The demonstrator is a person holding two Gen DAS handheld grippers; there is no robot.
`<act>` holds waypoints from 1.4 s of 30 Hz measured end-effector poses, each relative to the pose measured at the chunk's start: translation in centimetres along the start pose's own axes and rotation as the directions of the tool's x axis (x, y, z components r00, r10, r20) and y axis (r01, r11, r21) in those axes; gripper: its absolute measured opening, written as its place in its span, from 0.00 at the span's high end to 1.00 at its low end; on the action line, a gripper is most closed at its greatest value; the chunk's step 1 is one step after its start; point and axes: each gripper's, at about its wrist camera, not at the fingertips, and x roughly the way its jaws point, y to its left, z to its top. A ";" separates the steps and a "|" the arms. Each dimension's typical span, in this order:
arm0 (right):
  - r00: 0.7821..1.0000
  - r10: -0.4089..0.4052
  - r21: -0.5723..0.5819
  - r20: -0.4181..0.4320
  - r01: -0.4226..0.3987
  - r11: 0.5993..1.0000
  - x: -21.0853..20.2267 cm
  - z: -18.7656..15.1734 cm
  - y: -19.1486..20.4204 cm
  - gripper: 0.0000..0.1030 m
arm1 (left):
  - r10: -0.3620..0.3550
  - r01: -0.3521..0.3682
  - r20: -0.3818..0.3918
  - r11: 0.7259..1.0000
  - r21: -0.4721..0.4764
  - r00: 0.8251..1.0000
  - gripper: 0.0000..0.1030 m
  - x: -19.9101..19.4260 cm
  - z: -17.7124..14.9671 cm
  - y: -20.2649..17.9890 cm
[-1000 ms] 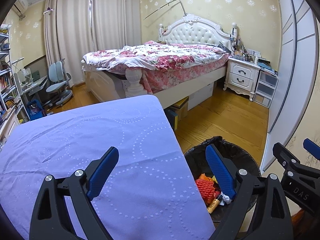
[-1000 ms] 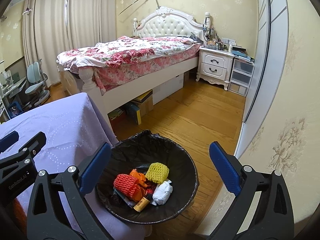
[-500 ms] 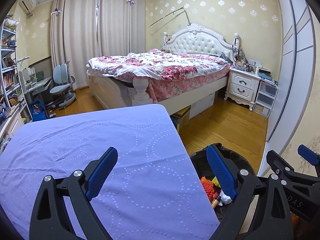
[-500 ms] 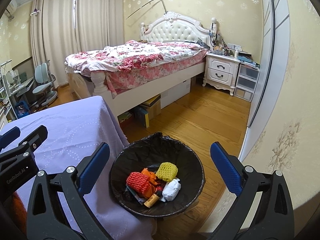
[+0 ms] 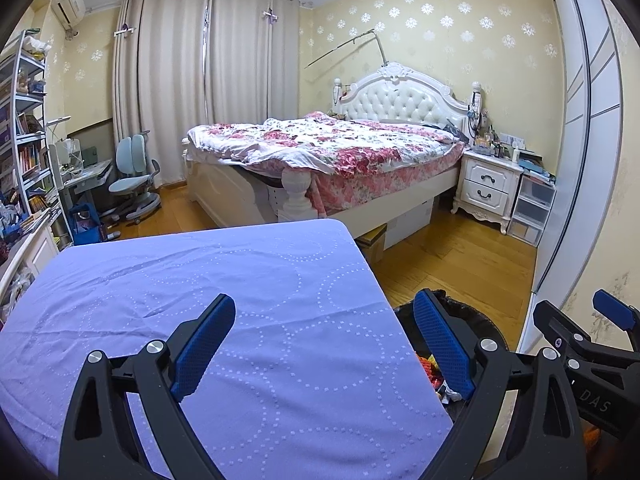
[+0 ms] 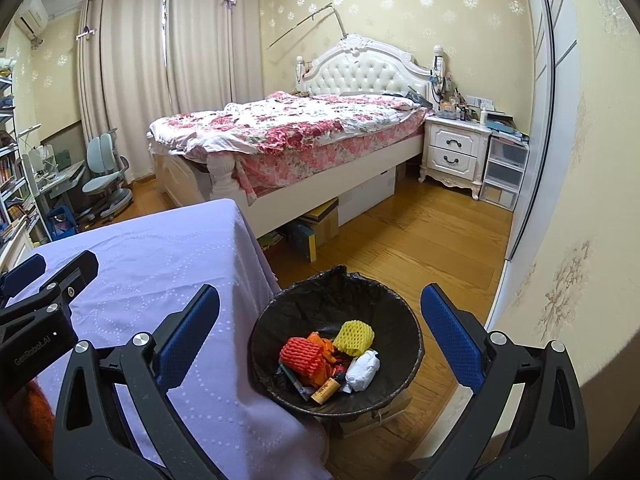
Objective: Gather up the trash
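Note:
A black-lined trash bin [image 6: 280, 316] stands on the floor beside the table's right edge. Inside lie a red foam net [image 6: 301, 356], a yellow foam net [image 6: 354, 333], orange wrapping, a white wad [image 6: 363, 365] and a small brown bottle [image 6: 326, 389]. My right gripper [image 6: 318, 328] hangs open above the bin, holding nothing. My left gripper [image 5: 326, 338] is open over the lavender tablecloth [image 5: 200, 280], also with nothing in it. In the left wrist view only the bin's rim [image 5: 460, 300] shows behind the right finger. Each gripper appears at the edge of the other's view.
A bed [image 6: 288, 132] with a floral quilt stands beyond the table. A white nightstand [image 6: 456, 152] and plastic drawers [image 6: 504, 172] sit by the right wall. Boxes [image 6: 320, 224] lie under the bed. A desk chair [image 5: 132, 176] and shelves [image 5: 24, 152] are at the left.
Both grippers have risen and pulled back, so the bin and table look lower and farther away. Both stayed open and the bin's contents have not moved.

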 end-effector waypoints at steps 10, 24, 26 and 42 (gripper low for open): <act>1.000 0.009 -0.016 0.016 -0.009 1.000 -1.5 -0.1 0.6 0.05 | 0.010 -0.009 0.007 1.000 -0.011 1.000 0.12 -1.2 -0.5 0.8; 1.000 0.010 -0.026 0.010 -0.010 1.000 -1.8 -0.2 1.2 0.05 | 0.008 -0.008 0.009 1.000 -0.014 1.000 0.12 -1.5 -0.5 0.9; 1.000 0.011 -0.024 0.010 -0.011 1.000 -1.8 -0.2 1.1 0.05 | 0.009 -0.008 0.009 1.000 -0.013 1.000 0.12 -1.5 -0.6 0.9; 1.000 0.012 -0.026 0.009 -0.012 1.000 -1.7 -0.3 1.3 0.05 | 0.007 -0.007 0.006 1.000 -0.015 1.000 0.12 -1.5 -0.8 0.8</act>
